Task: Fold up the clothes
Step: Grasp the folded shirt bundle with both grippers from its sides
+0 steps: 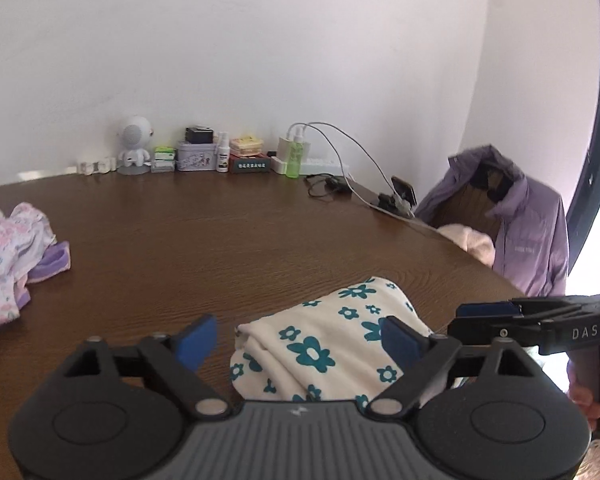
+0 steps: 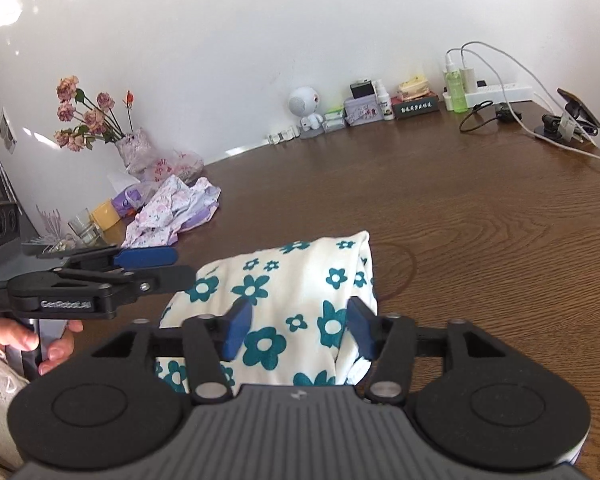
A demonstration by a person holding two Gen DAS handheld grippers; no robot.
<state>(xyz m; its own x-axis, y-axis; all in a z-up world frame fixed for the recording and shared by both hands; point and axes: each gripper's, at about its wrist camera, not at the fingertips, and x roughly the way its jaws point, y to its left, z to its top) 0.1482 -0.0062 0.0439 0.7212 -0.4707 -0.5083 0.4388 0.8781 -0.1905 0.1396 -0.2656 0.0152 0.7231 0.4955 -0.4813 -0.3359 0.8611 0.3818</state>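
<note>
The flowered garment [image 2: 296, 292], one cream cloth printed with teal five-petalled blossoms, lies folded into a thick, soft bundle on the near part of the surface [image 2: 480, 232], a dark brown board with a swirling wood grain. A second garment [image 2: 172, 212], pale with small pink and lilac prints, sits crumpled in a loose heap at the far left of the surface, well apart from the folded one.

Two hand-held grippers are at work, both black with flat blue pads. The left hand-held gripper [image 1: 296, 338] has its jaws spread wide, the flowered bundle lying between and below them with neither pad pressing on it. The right hand-held gripper [image 2: 298, 330] is likewise spread, its two pads standing over the cloth without pinching it.

Along the white wall stands a row of small things: one round white robot-shaped figure [image 2: 308, 110], one lilac tin box [image 2: 362, 110], one small white spray bottle [image 2: 384, 102] and one green translucent bottle [image 2: 456, 88]. One white power strip [image 2: 500, 92] carries pale cables. One vase of dried pink roses [image 2: 88, 116] stands at the left. One purple padded jacket [image 1: 528, 232] hangs over a chair.
</note>
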